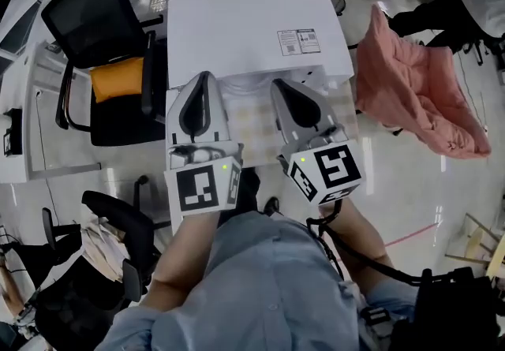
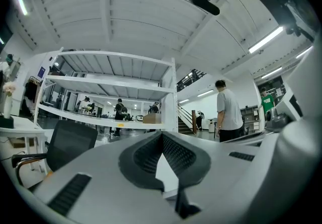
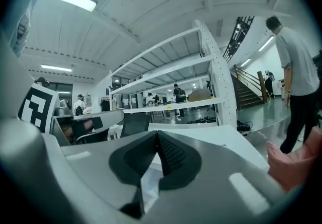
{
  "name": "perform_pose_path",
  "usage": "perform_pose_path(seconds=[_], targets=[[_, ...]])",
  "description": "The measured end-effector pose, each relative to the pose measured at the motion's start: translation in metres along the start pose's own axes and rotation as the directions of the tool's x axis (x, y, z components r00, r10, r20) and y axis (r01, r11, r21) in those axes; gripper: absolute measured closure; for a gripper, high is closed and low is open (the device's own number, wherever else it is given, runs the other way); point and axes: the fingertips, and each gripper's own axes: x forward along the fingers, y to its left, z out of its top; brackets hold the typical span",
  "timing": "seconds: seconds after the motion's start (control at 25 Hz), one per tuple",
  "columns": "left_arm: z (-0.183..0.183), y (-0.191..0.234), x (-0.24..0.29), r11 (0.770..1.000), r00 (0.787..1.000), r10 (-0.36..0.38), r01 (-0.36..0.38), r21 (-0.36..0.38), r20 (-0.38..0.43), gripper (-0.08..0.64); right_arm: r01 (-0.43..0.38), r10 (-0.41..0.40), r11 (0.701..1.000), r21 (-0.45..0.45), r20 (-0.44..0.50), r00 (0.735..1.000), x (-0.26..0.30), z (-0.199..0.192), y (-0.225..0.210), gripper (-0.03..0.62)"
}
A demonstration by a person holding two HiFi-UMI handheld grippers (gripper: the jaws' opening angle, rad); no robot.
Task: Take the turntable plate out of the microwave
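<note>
A white microwave (image 1: 252,30) stands just ahead of me in the head view; I see only its top, which carries a label. The turntable plate and the microwave's door face are hidden from all views. My left gripper (image 1: 204,78) points at the microwave's near edge on the left, jaws shut with nothing between them. My right gripper (image 1: 277,86) sits beside it on the right, also shut and empty. In the left gripper view the left gripper (image 2: 162,134) has its black pads meeting at the tips. The right gripper view shows the right gripper (image 3: 157,133) the same, with the microwave top (image 3: 226,135) beyond.
A black office chair with an orange cushion (image 1: 118,77) stands left of the microwave. A pink blanket (image 1: 418,97) lies draped to the right. Another black chair (image 1: 118,231) is at lower left. White shelving (image 2: 115,87) and a standing person (image 2: 229,109) are farther off.
</note>
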Motion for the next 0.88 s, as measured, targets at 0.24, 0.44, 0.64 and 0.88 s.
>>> perform_pose_path(seconds=[0.24, 0.44, 0.64, 0.88], targets=[[-0.006, 0.012, 0.04, 0.999, 0.997, -0.03, 0.028, 0.025, 0.066, 0.555, 0.005, -0.004, 1.0, -0.02, 0.052, 0.999, 0.043, 0.001, -0.017, 0.591], [-0.016, 0.005, 0.034, 1.0, 0.998, 0.001, -0.003, 0.03, 0.065, 0.555, -0.031, 0.032, 0.999, -0.024, 0.044, 0.999, 0.036, -0.01, -0.017, 0.59], [-0.037, -0.01, 0.01, 0.997, 0.996, 0.05, -0.053, 0.047, 0.075, 0.555, -0.064, 0.064, 0.998, -0.022, -0.014, 0.998, 0.015, -0.047, -0.021, 0.591], [-0.073, -0.02, -0.012, 0.995, 0.995, 0.063, -0.068, 0.078, 0.071, 0.555, -0.05, 0.054, 0.997, 0.054, -0.084, 0.995, 0.005, -0.105, -0.03, 0.591]])
